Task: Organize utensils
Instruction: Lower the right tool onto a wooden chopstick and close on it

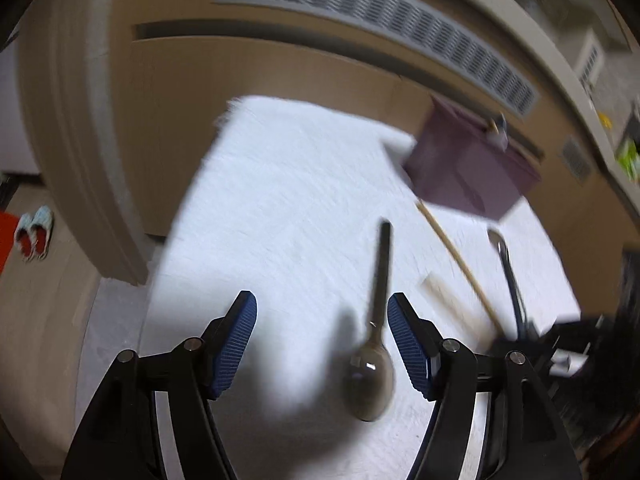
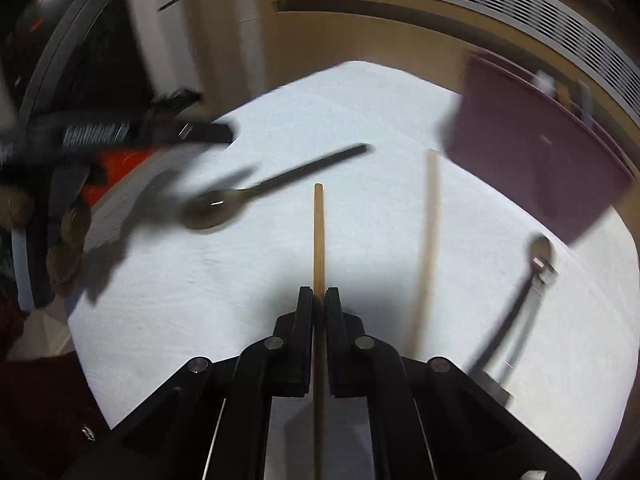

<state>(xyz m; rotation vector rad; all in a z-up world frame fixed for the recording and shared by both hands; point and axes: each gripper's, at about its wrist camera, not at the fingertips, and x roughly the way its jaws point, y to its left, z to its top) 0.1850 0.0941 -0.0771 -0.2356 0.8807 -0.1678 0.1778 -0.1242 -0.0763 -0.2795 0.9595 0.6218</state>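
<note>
Right tool (image 2: 319, 294) clamps chopstick (image 2: 318, 232) (left tool (image 1: 322, 320) agape).

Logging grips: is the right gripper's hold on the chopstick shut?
Shut: the right gripper clamps the chopstick, its jaws pressed against both sides.

white cloth (image 1: 288, 200) covering a round table (image 1: 120, 320). behind it, tan wood panelling (image 1: 280, 76) with a long grey slatted vent (image 1: 380, 20) and a dark recessed slot below. beige floor (image 1: 36, 300) at left, with a pair of slippers (image 1: 34, 232) beside a red mat (image 1: 6, 240).
</note>
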